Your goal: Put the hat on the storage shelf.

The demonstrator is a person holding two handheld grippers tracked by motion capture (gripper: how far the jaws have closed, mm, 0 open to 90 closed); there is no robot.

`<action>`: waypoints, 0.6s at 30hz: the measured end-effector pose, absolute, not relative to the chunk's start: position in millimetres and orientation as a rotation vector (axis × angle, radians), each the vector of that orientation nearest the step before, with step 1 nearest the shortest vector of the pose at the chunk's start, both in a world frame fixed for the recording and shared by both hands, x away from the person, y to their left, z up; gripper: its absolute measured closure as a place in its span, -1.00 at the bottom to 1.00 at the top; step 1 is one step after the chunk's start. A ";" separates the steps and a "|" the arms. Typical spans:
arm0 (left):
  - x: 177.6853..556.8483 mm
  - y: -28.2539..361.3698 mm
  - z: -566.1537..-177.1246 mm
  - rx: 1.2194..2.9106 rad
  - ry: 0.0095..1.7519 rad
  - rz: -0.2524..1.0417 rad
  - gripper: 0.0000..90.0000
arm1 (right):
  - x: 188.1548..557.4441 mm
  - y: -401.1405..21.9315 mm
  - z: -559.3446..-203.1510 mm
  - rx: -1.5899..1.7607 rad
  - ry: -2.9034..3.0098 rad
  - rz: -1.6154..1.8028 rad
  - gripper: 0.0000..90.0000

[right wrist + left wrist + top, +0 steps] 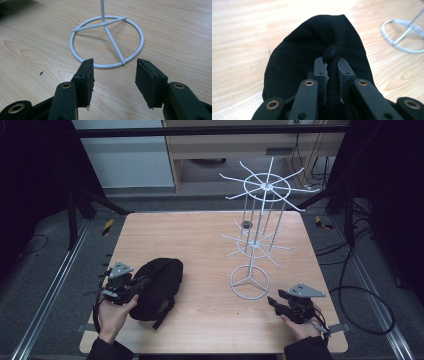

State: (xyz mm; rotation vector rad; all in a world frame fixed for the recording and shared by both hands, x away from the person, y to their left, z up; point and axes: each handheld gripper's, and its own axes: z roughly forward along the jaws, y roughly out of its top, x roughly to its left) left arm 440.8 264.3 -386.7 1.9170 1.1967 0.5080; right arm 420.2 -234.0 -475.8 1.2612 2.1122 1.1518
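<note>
A black cap point(159, 285) lies on the wooden table point(200, 235) at the front left. My left gripper point(131, 289) is shut on a ridge of the cap's fabric point(333, 75), just behind the round top button point(330, 53). A white wire display stand point(257, 227) with two tiers of spoke hooks rises right of centre on a ring base point(107, 41). My right gripper point(272, 303) hovers low at the front right, open and holding nothing point(114, 75), its jaws pointing at the ring base a short way off.
A small dark round object point(246, 224) sits on the table behind the stand. Black frame legs point(75, 215) flank the table. Cables point(360, 290) trail on the floor at the right. Bare wood lies between the cap and the stand's base.
</note>
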 end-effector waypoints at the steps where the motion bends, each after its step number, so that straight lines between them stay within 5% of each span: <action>1: 439.0 264.4 -384.0 1.902 1.184 0.508 0.78 | 420.2 -234.2 -475.8 1.264 2.111 1.151 0.09; 18: 401.9 260.4 -335.3 1.726 0.964 0.508 0.80 | 420.7 -235.6 -475.8 1.255 2.101 1.147 0.07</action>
